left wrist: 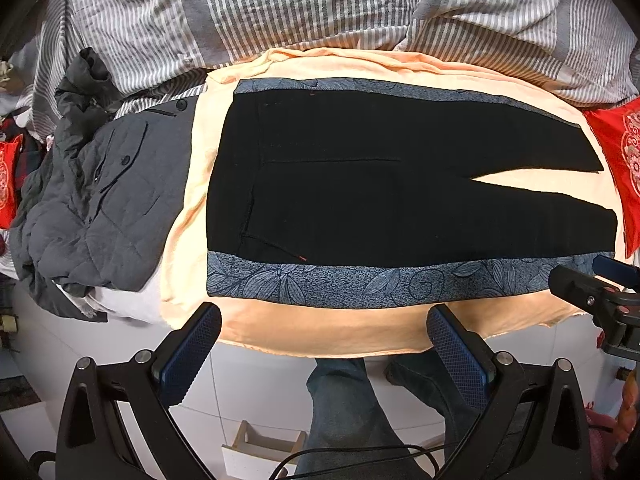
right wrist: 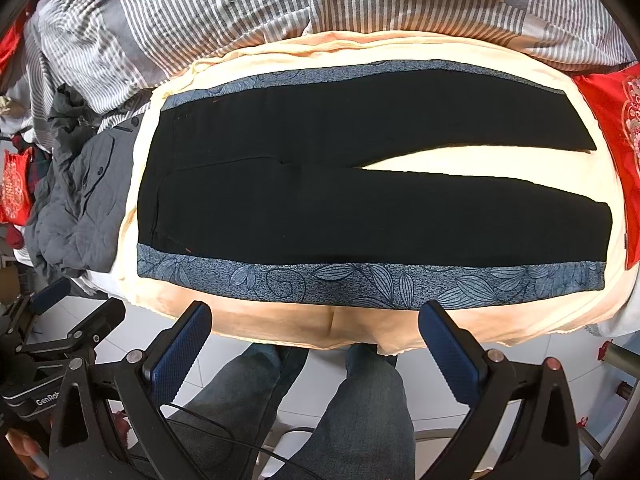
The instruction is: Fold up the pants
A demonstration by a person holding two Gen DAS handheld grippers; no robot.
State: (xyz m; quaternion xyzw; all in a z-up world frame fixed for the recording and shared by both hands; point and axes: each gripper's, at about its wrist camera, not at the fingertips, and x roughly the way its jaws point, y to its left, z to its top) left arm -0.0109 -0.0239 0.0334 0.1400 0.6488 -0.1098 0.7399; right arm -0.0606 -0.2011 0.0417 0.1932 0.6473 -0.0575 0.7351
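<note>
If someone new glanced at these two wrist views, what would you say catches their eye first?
First, the black pants spread flat across the middle of the bed, waistband to the left and legs parting toward the right, on a blue leaf-patterned cloth over a peach sheet. Next, a bright red cushion at the right edge and a crumpled grey jacket on the left. Both tools, left and right, hang open short of the bed's near edge.

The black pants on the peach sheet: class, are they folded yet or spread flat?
Spread flat, unfolded. The black pants lie full length on the peach sheet, both legs apart with a gap between them.
</note>
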